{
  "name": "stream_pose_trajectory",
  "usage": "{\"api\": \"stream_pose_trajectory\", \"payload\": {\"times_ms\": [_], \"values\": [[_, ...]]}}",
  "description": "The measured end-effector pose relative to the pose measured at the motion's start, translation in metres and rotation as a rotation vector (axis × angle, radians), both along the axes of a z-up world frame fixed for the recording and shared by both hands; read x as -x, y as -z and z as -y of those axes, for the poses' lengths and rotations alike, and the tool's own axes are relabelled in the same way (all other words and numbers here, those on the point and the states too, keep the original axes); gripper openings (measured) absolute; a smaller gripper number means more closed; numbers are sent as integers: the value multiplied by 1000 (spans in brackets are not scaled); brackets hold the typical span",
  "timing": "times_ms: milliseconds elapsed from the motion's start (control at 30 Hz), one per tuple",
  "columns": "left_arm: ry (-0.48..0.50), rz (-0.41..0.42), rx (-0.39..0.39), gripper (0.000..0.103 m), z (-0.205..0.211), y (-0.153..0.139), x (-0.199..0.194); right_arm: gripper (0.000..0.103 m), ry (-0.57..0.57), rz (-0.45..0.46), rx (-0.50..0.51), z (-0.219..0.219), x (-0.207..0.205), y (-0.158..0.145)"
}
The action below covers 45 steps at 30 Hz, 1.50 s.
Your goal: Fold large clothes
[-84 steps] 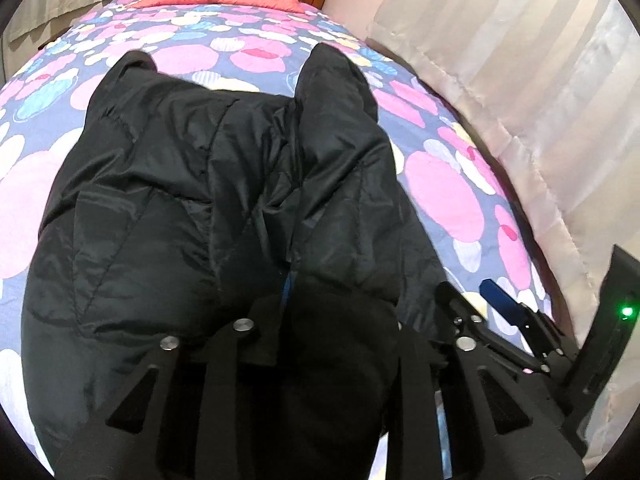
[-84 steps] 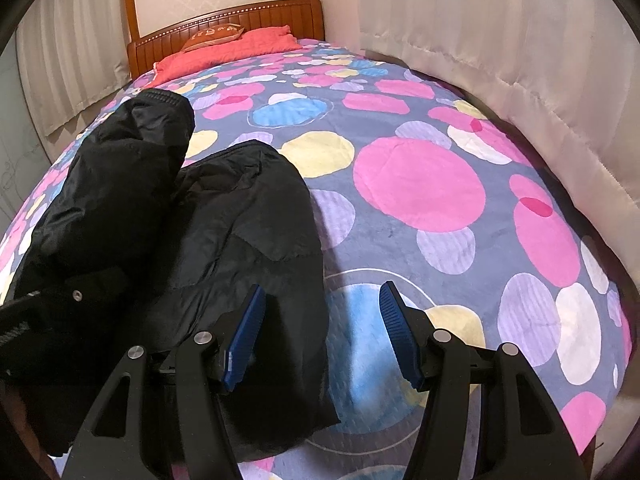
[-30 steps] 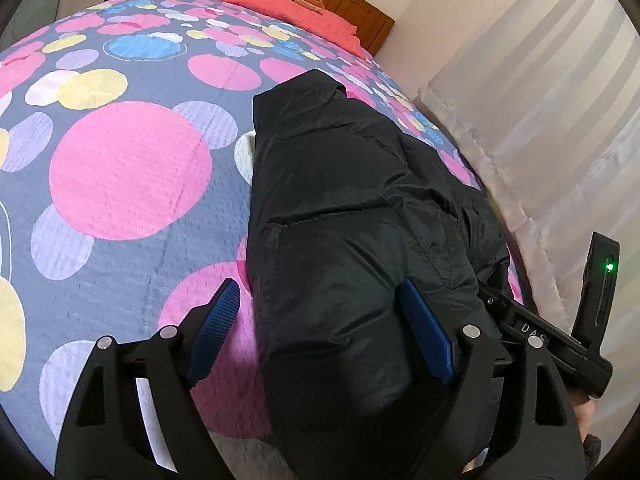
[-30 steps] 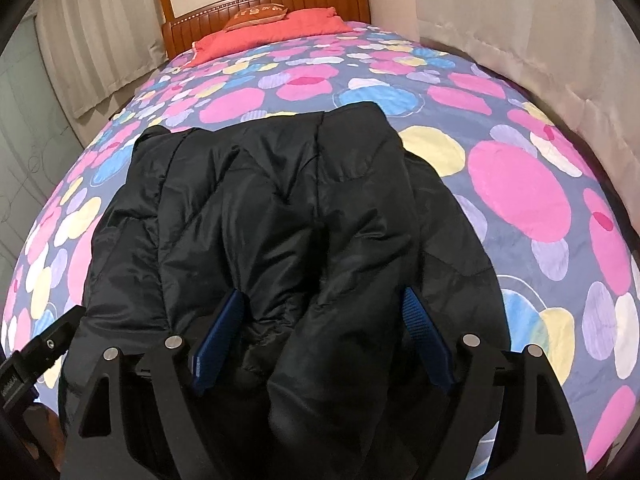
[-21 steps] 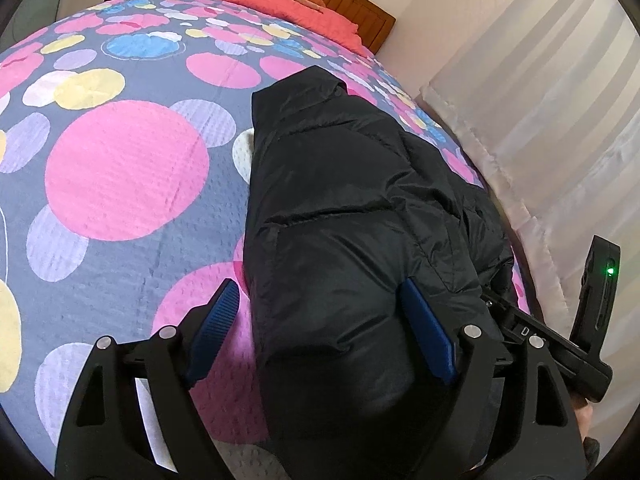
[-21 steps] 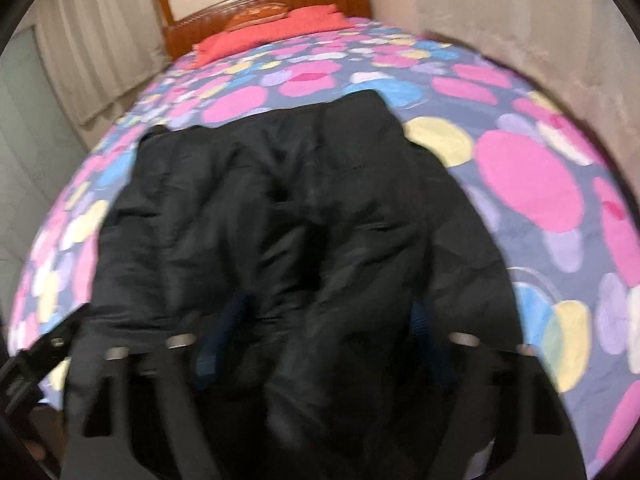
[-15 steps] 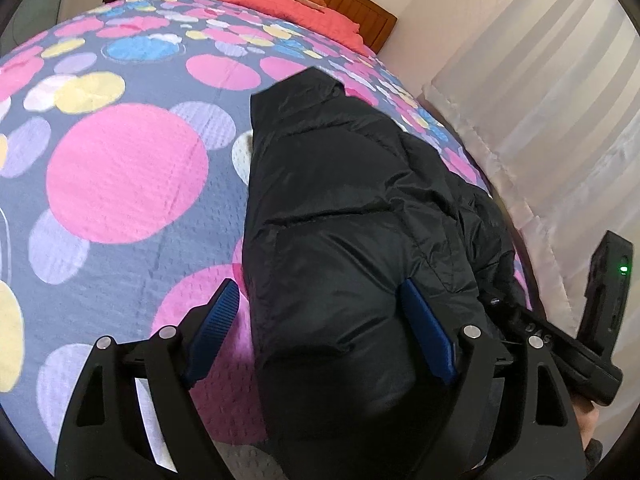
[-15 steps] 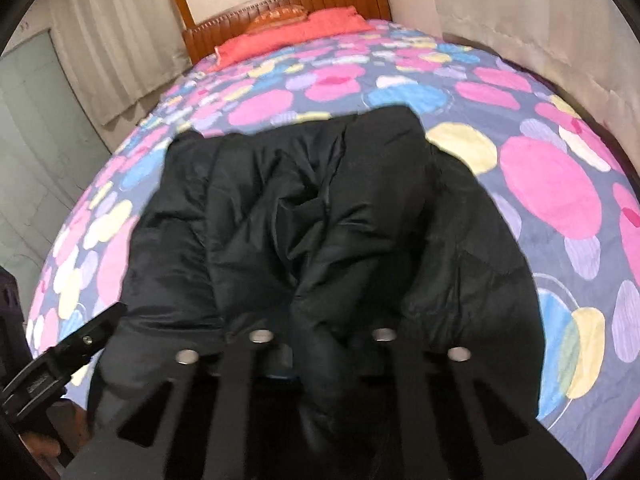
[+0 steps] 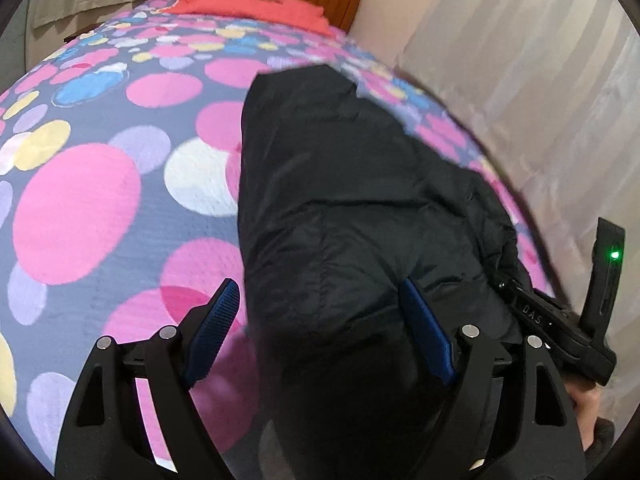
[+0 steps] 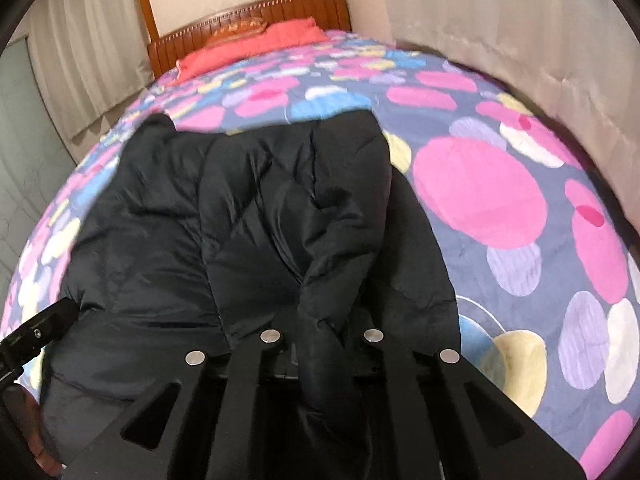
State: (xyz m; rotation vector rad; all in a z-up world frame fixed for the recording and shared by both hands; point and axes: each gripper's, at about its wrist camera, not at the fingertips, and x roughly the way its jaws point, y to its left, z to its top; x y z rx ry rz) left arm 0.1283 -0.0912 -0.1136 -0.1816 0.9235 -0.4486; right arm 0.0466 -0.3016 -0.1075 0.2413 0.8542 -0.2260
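A large black puffy jacket [image 10: 248, 216] lies on the bed's spotted cover, its sleeves folded in over the body. My right gripper [image 10: 320, 344] is shut on a fold of the jacket's near edge, the fabric bunched between the jaws. My left gripper [image 9: 320, 328] is open, its blue pads [image 9: 216, 316] straddling the jacket's [image 9: 352, 200] near left edge without closing on it. The right gripper's body [image 9: 560, 328] shows at the right of the left wrist view.
The bed cover [image 10: 480, 192] with pink, blue and yellow circles spreads around the jacket. Red pillows [image 10: 256, 46] and a wooden headboard [image 10: 248, 16] are at the far end. Pale curtains [image 10: 500, 20] hang along the right side.
My right gripper has closed on the jacket's near edge and pulled up a fold. My left gripper stays open and has shifted slightly along the jacket's left edge.
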Motion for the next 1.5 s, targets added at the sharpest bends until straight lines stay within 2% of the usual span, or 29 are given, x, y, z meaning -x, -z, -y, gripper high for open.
{"api": "stream_pose_trajectory", "payload": {"times_ms": [167, 267, 367, 567, 700, 767, 833, 933, 967, 1133, 1300, 1500], "values": [[-6, -2, -54, 82, 14, 21, -5, 10, -17, -24, -27, 9, -10, 25], [-19, 2, -64, 82, 15, 30, -5, 10, -14, -22, -25, 8, -12, 28], [-21, 28, -73, 82, 14, 27, -3, 12, -19, -18, -15, 7, -10, 24], [-40, 14, -43, 81, -4, 5, 4, 30, -7, -49, -24, 11, 5, -5], [-72, 105, -36, 81, -14, -24, 6, 30, 26, 9, 69, 2, 16, -50], [-76, 126, -30, 81, -11, -35, -3, 30, 0, 52, 84, -7, 8, -71], [-87, 126, -38, 81, -4, -42, -15, 30, -33, 63, 87, -14, -9, -76], [-98, 115, -39, 81, 8, -42, -38, 30, -66, 69, 89, -17, -40, -68], [-98, 109, -46, 81, 12, -38, -43, 30, -63, 45, 90, -16, -52, -58], [-107, 31, -88, 83, 28, -3, -61, 31, -51, -21, 84, -6, -71, -21], [-107, 58, -168, 89, 38, 17, -63, 33, -44, -33, 41, -1, -76, 8], [-117, 80, -209, 91, 44, 32, -68, 33, -34, 7, 53, -2, -79, 25]]}}
